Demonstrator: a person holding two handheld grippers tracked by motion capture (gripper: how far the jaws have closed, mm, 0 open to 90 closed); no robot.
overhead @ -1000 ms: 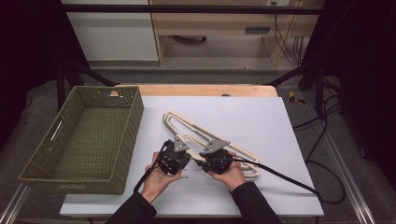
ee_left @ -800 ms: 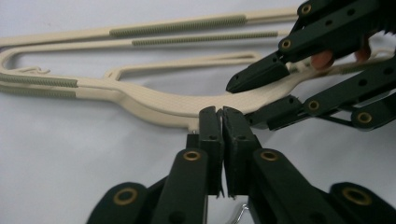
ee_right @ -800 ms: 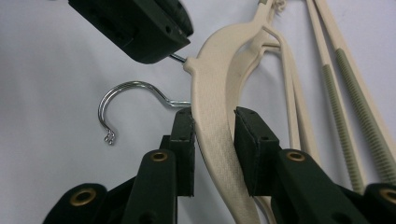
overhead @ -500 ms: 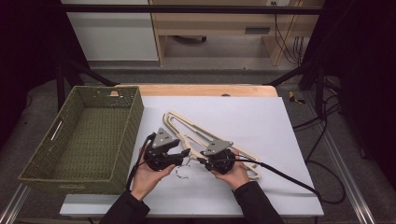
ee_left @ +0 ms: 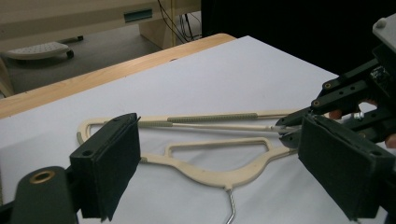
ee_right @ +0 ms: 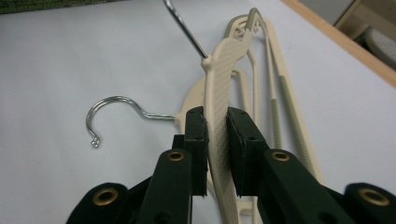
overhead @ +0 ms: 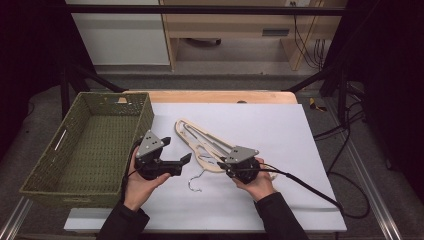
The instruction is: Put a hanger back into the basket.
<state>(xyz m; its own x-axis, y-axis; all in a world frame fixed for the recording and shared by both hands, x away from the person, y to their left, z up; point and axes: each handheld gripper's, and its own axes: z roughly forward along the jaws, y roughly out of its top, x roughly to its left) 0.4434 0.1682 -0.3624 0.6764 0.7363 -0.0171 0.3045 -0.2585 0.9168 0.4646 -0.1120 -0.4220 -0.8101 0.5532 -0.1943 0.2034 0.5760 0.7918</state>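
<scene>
Several cream hangers [overhead: 205,145] lie stacked on the white table [overhead: 285,130]. My right gripper [overhead: 223,164] is shut on one hanger's arm [ee_right: 218,140]; its jaws have just been closing on it, and that hanger stands on edge. Its wire hook [ee_right: 184,29] points away, while another hanger's hook [ee_right: 112,108] lies flat on the table. My left gripper [overhead: 176,150] hangs left of the hangers, and its jaws have just been opening with nothing between them. In the left gripper view its wide-apart pads [ee_left: 112,163] frame the hangers [ee_left: 210,154] and the right gripper [ee_left: 350,93].
A green woven basket [overhead: 145,116] stands on the table's left side, close to my left hand. The table's wooden back edge [overhead: 220,96] runs behind the hangers. Cables [overhead: 310,187] trail off to the right.
My left gripper has opened, let go of the hangers and drawn back to the left and upward. My right gripper has stayed on its hanger and lifted it slightly.
</scene>
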